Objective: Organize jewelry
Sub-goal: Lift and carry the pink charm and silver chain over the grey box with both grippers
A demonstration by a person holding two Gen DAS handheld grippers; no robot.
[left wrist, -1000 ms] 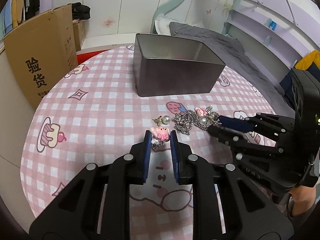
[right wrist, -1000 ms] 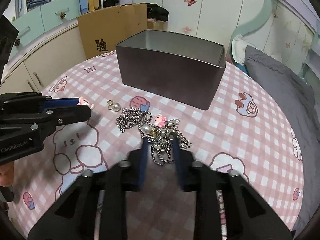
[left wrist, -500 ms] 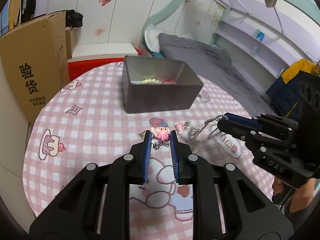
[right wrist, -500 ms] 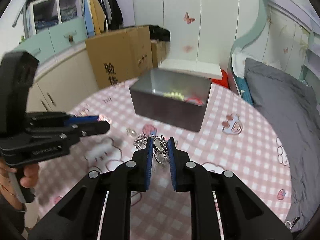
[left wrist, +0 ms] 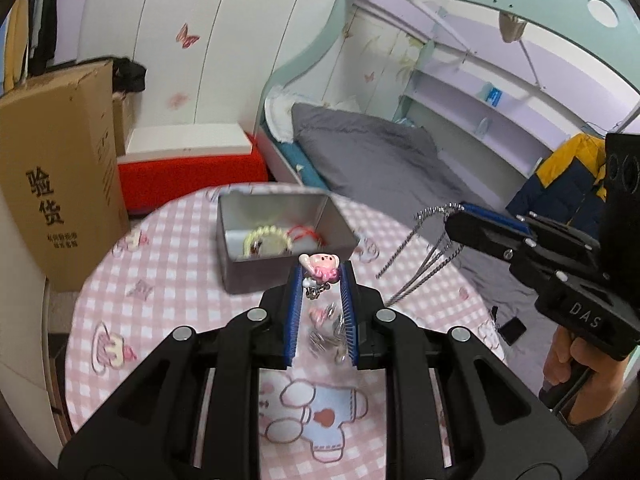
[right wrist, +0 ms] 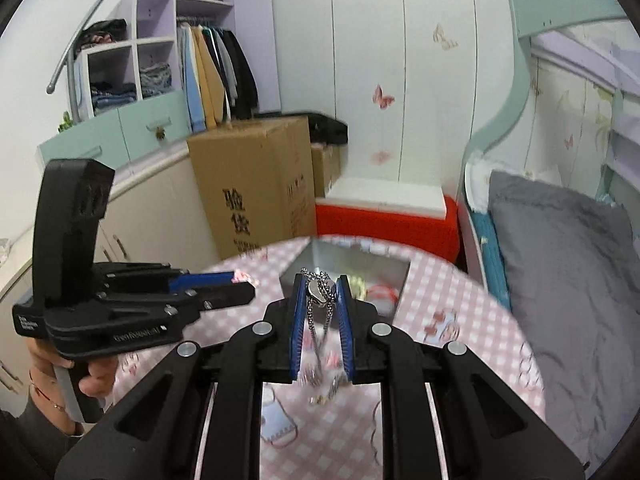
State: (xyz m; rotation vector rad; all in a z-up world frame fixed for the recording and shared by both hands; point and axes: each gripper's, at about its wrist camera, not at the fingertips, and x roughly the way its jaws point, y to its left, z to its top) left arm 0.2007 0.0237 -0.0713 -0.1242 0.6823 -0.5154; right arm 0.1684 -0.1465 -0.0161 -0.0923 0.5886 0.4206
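Already stowed: the open rectangular grey metal tin (left wrist: 280, 236) on the round counter with the pink checked cartoon cloth (left wrist: 168, 264) has a pale bead bracelet (left wrist: 266, 238) and a red cord bracelet (left wrist: 306, 233) lying on its floor.
In hand, left: the left tool (left wrist: 320, 276) is pinched on a small pink cartoon-figure charm (left wrist: 320, 266), with a little metal clasp hanging below it; it is raised above the counter, on the near side of the tin.
In hand, right: the right tool (right wrist: 318, 288) is closed on a silver chain necklace with an oval silver tag (right wrist: 318, 292); the tag sits between the blue pads and the chain loops hang down freely.
Chain seen from the left: several strands dangle from the right tool's tips (left wrist: 424, 260), out to the right of the tin and well above the cloth.
Left on the counter: blurred silvery pieces and another small pink piece (left wrist: 326, 328) lie below the left tool; too smeared to name one by one.
Progress, as a judgement: partway. Two pieces in the tin, two lifted but not yet over its opening, at least a few still loose on the cloth.
Handling, as a judgement: the chain is limp and will swing and trail; it could snag the tin's rim or drape over its wall when let go.
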